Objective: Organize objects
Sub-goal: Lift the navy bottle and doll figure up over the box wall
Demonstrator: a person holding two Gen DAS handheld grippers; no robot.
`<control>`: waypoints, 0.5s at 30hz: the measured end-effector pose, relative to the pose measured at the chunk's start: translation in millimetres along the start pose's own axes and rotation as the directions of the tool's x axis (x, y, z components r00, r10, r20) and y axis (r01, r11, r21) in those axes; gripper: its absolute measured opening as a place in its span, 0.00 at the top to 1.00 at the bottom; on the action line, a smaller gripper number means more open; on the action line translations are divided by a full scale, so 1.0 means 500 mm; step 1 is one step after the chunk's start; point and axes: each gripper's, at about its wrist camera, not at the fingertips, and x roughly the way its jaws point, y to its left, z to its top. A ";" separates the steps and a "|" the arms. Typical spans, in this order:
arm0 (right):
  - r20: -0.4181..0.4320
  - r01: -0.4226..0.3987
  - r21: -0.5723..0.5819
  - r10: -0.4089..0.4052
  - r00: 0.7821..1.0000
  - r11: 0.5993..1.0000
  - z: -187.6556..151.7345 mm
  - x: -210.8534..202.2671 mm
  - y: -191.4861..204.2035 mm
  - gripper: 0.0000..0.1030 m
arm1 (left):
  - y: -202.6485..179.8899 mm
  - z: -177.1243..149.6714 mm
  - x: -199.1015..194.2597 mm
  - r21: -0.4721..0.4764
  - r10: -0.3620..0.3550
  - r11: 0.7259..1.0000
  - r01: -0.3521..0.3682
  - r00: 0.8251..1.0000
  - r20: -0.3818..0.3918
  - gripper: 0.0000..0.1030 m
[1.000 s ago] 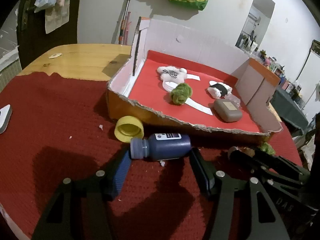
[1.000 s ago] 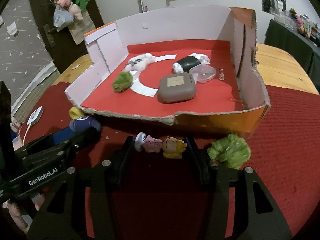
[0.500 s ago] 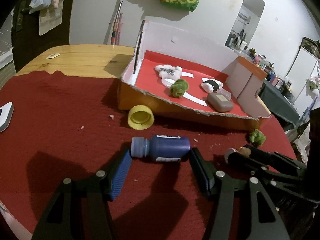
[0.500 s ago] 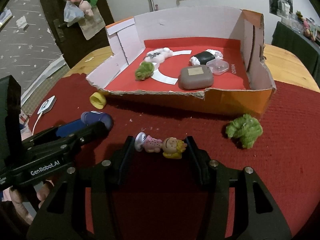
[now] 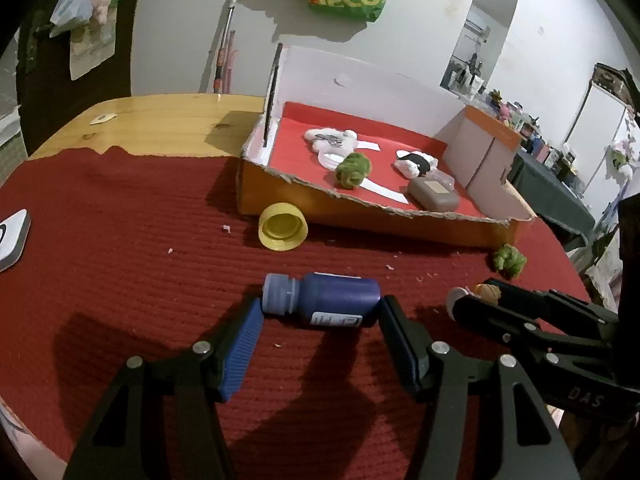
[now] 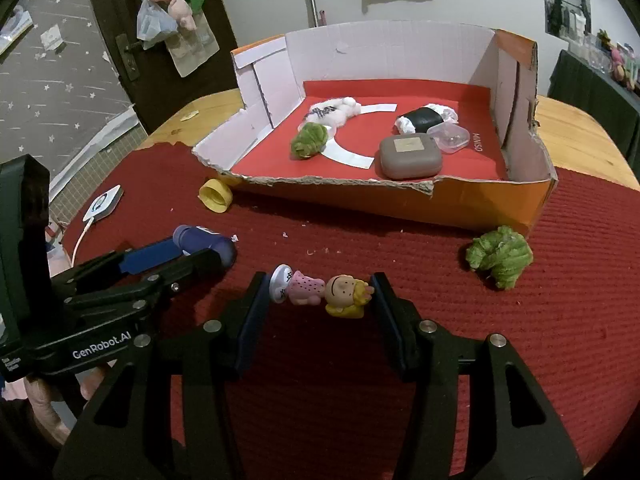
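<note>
Premises: a domestic room. Evidence: a round wooden table (image 5: 168, 128) under a red cloth (image 5: 120, 264), soft toys in a bag (image 6: 160, 16) hung on a dark door (image 6: 132, 48), cluttered shelves (image 5: 520, 120) behind.

light: dim indoor, overhead | shadows: hard, dark | focus: sharp | edges: fisheye-bent, black corners

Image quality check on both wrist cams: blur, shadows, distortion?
Left wrist: sharp, no motion blur; hard shadows of the left claw on the red cloth; black fisheye vignette at the corners. Right wrist: equally sharp; cardboard box edges bow; dim warm light, no glare.
</note>
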 end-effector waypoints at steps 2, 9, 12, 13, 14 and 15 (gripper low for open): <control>0.002 0.000 0.001 0.000 1.000 1.000 0.001 -0.001 -0.001 0.52 | -0.002 0.002 -0.001 0.008 0.000 1.000 0.000 1.000 0.002 0.40; 0.038 -0.006 -0.006 0.006 0.999 1.000 0.013 -0.030 0.000 0.52 | -0.007 0.019 -0.014 0.033 -0.002 0.999 0.001 0.999 0.032 0.40; 0.057 -0.011 -0.015 0.012 0.998 1.000 0.022 -0.046 0.004 0.52 | -0.009 0.029 -0.021 0.040 -0.010 0.999 0.008 0.999 0.043 0.40; 0.061 -0.013 -0.019 0.015 0.998 1.000 0.025 -0.050 0.006 0.52 | -0.011 0.034 -0.023 0.046 -0.013 0.999 0.011 0.999 0.045 0.40; 0.068 -0.016 -0.026 0.018 0.997 1.000 0.030 -0.056 0.008 0.52 | -0.013 0.040 -0.025 0.052 -0.017 0.999 0.014 0.999 0.049 0.40; 0.073 -0.017 -0.031 0.019 0.997 0.999 0.035 -0.060 0.009 0.52 | -0.016 0.045 -0.028 0.056 -0.019 0.998 0.016 0.998 0.054 0.40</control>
